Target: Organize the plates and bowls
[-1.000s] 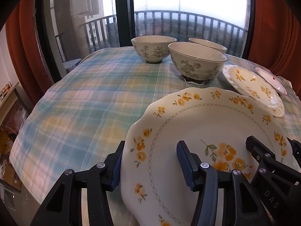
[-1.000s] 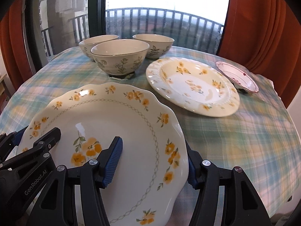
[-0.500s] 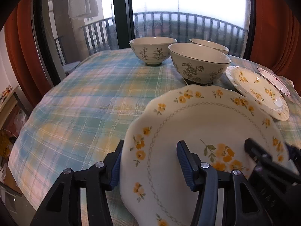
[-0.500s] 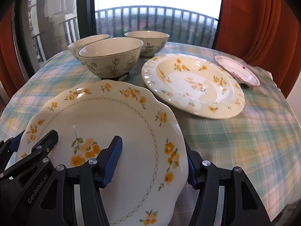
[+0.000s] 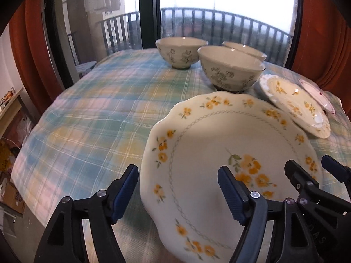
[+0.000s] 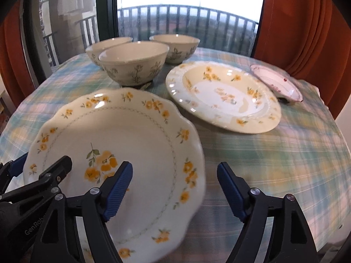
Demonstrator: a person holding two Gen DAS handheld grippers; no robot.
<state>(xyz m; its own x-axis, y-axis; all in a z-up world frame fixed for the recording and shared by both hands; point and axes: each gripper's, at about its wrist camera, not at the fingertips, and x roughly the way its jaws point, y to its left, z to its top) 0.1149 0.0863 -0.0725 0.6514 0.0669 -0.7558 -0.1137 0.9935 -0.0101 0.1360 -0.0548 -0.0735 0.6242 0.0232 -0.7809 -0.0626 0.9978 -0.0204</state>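
A large scalloped plate with yellow flowers (image 5: 219,135) (image 6: 131,135) lies at the near side of the checked tablecloth (image 5: 98,109). My left gripper (image 5: 177,172) straddles its left rim and my right gripper (image 6: 174,168) its right rim. Both sets of jaws are opening, and the blue pads stand off the rim with a visible gap. Behind it stand three flowered bowls (image 5: 230,70) (image 6: 133,63). A second yellow-flowered plate (image 5: 294,107) (image 6: 221,96) and a small pink-rimmed dish (image 5: 316,94) (image 6: 276,83) lie to the right.
A window with a balcony railing (image 6: 186,19) and orange curtains (image 6: 307,32) close off the far side. The table's edge drops away at the left (image 5: 26,153) and the right (image 6: 337,175). Boxes (image 5: 11,195) sit on the floor at the left.
Both grippers' jaws have widened and let go of the flowered plate's rim. The hands have hardly shifted.
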